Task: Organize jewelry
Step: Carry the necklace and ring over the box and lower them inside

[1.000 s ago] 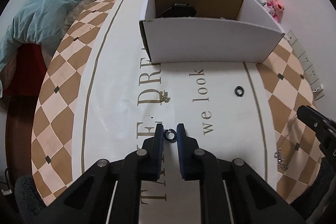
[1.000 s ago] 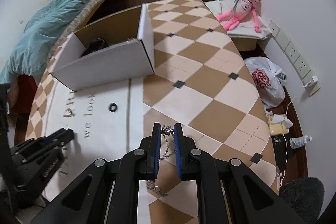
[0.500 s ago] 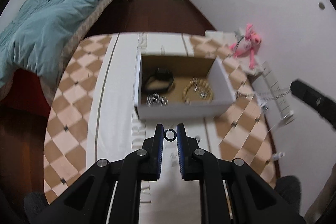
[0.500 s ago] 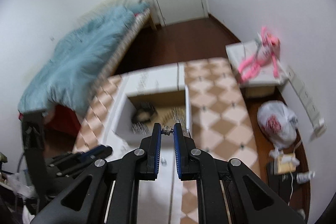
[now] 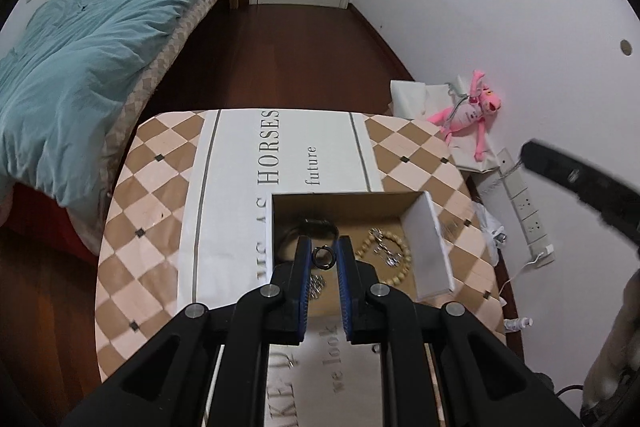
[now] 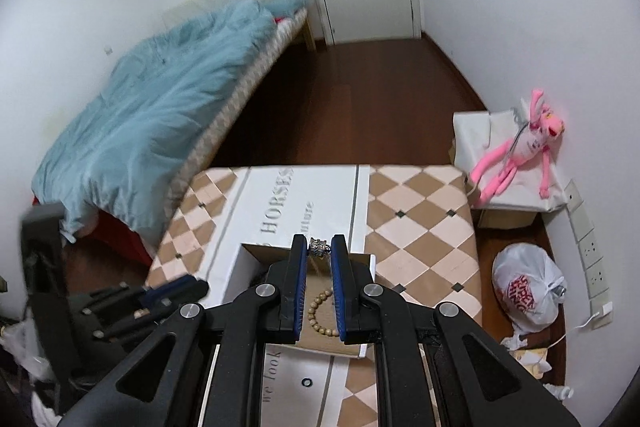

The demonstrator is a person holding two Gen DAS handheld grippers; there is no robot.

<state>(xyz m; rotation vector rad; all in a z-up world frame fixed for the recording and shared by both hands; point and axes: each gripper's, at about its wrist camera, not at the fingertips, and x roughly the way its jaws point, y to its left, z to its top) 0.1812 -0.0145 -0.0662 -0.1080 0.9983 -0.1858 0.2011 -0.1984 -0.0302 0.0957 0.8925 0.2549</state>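
Note:
My left gripper [image 5: 323, 246] is shut on a small black ring [image 5: 323, 259] and hangs above the open cardboard box [image 5: 429, 247]. In the box lie a black band [image 5: 318, 225], a wooden bead bracelet [image 5: 402, 269] and small silver pieces [image 5: 316, 287]. My right gripper [image 6: 319, 241] is shut on the silver charm [image 6: 318, 247] of a thin chain, also over the box [image 6: 234, 277]. The chain's hanging part is barely visible. A second black ring [image 6: 306, 381] lies on the tablecloth in front of the box. Each gripper shows at the edge of the other's view.
The box stands on a table with a checkered cloth [image 5: 160, 187]. A bed with a teal duvet [image 5: 80, 59] is at the left. A pink plush toy [image 6: 516, 151], a white plastic bag [image 6: 528, 291] and wall sockets [image 5: 532, 215] are at the right.
Both grippers have risen from the tabletop with the ring and the chain charm still held. They have moved forward, so both views now look down into the box.

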